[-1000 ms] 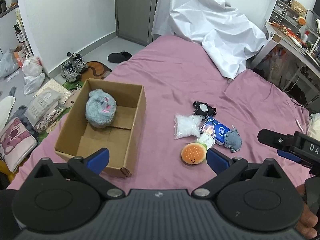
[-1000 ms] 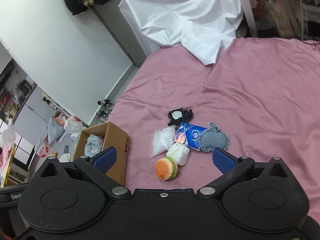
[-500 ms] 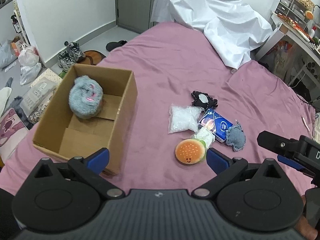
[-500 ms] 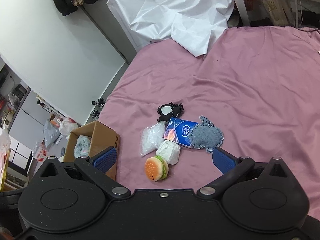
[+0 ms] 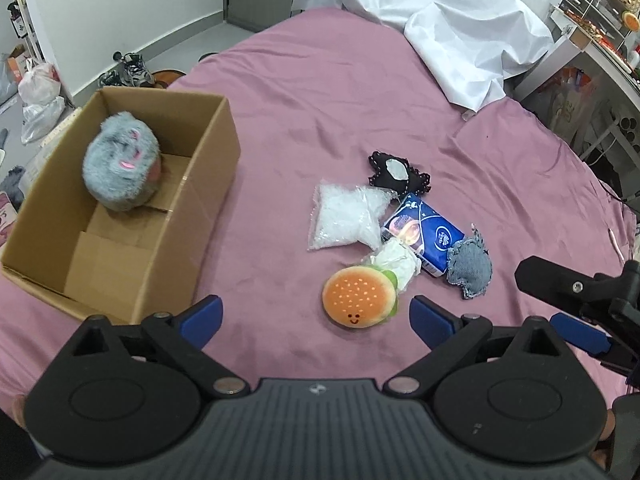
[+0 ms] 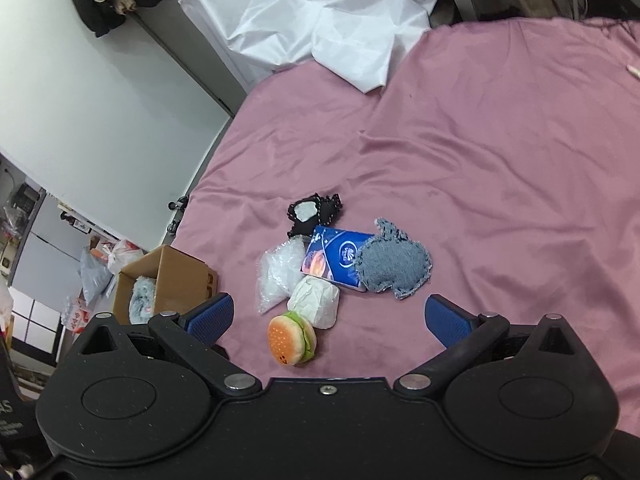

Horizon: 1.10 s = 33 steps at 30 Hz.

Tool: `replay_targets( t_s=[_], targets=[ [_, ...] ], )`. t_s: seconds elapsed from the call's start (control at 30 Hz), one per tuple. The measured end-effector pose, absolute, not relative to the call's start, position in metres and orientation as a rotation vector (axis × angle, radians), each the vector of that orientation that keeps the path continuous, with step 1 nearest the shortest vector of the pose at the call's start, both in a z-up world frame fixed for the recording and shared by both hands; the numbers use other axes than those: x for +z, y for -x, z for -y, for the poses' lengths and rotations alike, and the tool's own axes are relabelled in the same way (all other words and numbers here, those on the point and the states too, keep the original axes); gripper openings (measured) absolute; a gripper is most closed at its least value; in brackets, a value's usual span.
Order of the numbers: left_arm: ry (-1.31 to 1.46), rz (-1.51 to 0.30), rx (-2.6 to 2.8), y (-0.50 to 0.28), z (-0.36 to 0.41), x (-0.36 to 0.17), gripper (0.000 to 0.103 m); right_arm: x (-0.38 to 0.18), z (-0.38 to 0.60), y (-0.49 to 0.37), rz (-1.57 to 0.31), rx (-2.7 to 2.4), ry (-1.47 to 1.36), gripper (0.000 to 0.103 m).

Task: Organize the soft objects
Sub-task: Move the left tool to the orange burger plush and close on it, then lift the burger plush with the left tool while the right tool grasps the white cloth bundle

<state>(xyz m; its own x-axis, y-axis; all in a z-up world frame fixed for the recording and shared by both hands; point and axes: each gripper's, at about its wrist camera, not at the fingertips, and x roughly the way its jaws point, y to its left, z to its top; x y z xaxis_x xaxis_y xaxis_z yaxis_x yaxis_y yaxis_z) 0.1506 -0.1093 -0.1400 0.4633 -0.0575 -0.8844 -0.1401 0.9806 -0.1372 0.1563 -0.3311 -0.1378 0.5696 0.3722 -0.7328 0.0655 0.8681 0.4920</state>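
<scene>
A cardboard box stands on the pink bed at the left with a grey fluffy plush inside; it also shows in the right wrist view. A pile of soft things lies to its right: a burger plush, a clear bag of white filling, a white wrapped pad, a blue tissue pack, a denim rabbit-shaped cushion and a black piece with a white centre. My left gripper is open and empty, just before the burger. My right gripper is open and empty, above the pile.
A white sheet lies crumpled at the far end of the bed. Shoes and bags lie on the floor left of the bed. A cluttered shelf stands at the right. The right gripper's finger shows at the left view's right edge.
My left gripper has moved right and nearer the pile; the box has slid to the left of its view. My right gripper has moved closer to the pile. Both stay open.
</scene>
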Motion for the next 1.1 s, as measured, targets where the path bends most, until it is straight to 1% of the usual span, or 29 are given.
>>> replay_targets(
  t_s=[0.17,0.4,0.63,0.73,0.77,0.83,0.87,0.9,0.93,1.1],
  targets=[
    [0.224,-1.103,0.045,-0.159,0.117,-0.154,0.099,-0.147,0.333,-0.164,-0.990,0.194,-0.549,0.103],
    [0.292,-1.133,0.054,-0.169,0.121,-0.172,0.091,-0.157,0.338,-0.170,-1.023,0.191,-0.599,0.103],
    [0.319,-1.160,0.071,-0.179,0.124,-0.190,0.089,-0.169,0.340,-0.178,-1.055,0.173,-0.638,0.102],
    [0.337,-1.168,0.074,-0.183,0.125,-0.198,0.087,-0.175,0.341,-0.183,-1.069,0.165,-0.657,0.101],
    [0.342,-1.170,0.077,-0.185,0.125,-0.201,0.085,-0.178,0.341,-0.185,-1.078,0.164,-0.664,0.101],
    [0.347,-1.169,0.081,-0.187,0.125,-0.206,0.077,-0.184,0.340,-0.189,-1.098,0.158,-0.678,0.097],
    [0.358,-1.172,0.082,-0.188,0.124,-0.208,0.070,-0.187,0.340,-0.191,-1.106,0.155,-0.685,0.096],
    [0.386,-1.178,0.083,-0.189,0.121,-0.211,0.059,-0.190,0.339,-0.193,-1.112,0.150,-0.692,0.096],
    [0.422,-1.182,0.088,-0.189,0.118,-0.214,0.054,-0.194,0.339,-0.196,-1.119,0.146,-0.702,0.095],
    [0.436,-1.167,0.134,-0.188,0.110,-0.213,0.049,-0.208,0.330,-0.207,-1.150,0.149,-0.739,0.084]
  ],
)
